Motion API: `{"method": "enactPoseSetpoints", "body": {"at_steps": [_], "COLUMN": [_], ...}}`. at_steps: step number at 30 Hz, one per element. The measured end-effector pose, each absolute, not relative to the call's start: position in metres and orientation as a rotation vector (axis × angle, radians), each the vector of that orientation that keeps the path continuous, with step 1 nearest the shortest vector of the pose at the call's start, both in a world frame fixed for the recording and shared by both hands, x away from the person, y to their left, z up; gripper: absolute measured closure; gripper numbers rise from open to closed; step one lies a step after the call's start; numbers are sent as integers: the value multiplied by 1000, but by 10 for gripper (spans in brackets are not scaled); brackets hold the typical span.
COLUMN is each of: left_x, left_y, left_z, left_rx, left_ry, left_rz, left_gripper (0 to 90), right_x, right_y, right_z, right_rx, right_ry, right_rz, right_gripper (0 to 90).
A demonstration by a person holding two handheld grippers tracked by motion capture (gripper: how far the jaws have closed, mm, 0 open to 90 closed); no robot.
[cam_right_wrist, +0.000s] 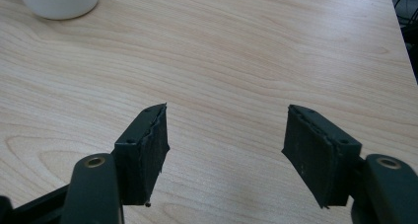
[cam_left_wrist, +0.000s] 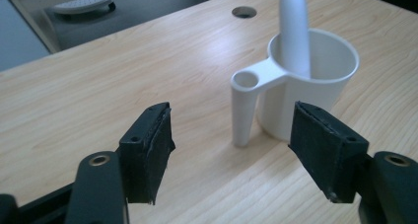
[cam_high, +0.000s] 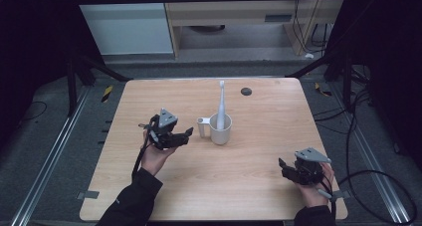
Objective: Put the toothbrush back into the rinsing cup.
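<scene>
White cup [cam_left_wrist: 305, 86], an electric toothbrush [cam_left_wrist: 294, 31] upright inside, sits just ahead of the wide-open left gripper [cam_left_wrist: 231, 150], apparently approaching; next, closing on its tubular handle [cam_left_wrist: 245, 108].

Your tabletop [cam_left_wrist: 123, 76] looks like pale wood-grain laminate with a slight sheen; the cup [cam_left_wrist: 315, 86] is smooth matt white plastic, and the gripper pads [cam_left_wrist: 153, 145] are rough black foam.

We've got bare table [cam_high: 259, 176] betw. the two grippers, plenty of room to pass. Only obstacle: white cup [cam_high: 221, 130] mid-table w/ toothbrush [cam_high: 221, 104] standing tall in it, side tube [cam_high: 202, 127] sticking out left. Left gripper [cam_high: 185, 135] sits just beside that tube, nothing betw. its open jaws. Right gripper [cam_high: 282, 167] near-right, well apart.
</scene>
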State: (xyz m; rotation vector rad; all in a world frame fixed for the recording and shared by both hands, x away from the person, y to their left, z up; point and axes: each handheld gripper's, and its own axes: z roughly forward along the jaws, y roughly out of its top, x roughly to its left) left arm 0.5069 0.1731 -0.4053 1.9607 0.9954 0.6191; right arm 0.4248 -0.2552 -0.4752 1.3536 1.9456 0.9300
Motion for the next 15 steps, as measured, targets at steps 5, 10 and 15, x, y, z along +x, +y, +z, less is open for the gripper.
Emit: {"method": "enactPoseSetpoints", "body": {"at_steps": [5,10,15], "left_x": [498,490,484], "left_y": [194,213,230], "left_z": [-412,-422,-433], "left_rx": [1961,1972,1996], "left_ry": [1037,1083,1119], "left_rz": [635,654,690], "left_gripper": [283,256,247], "right_x": [424,424,424], "right_y": [-255,-255,-256], "right_z": [-476,-477,-477], "right_rx": [1353,1354,1350], "right_ry": [1943,1947,1947], "right_rz": [924,908,902], "right_gripper": [320,307,297]}}
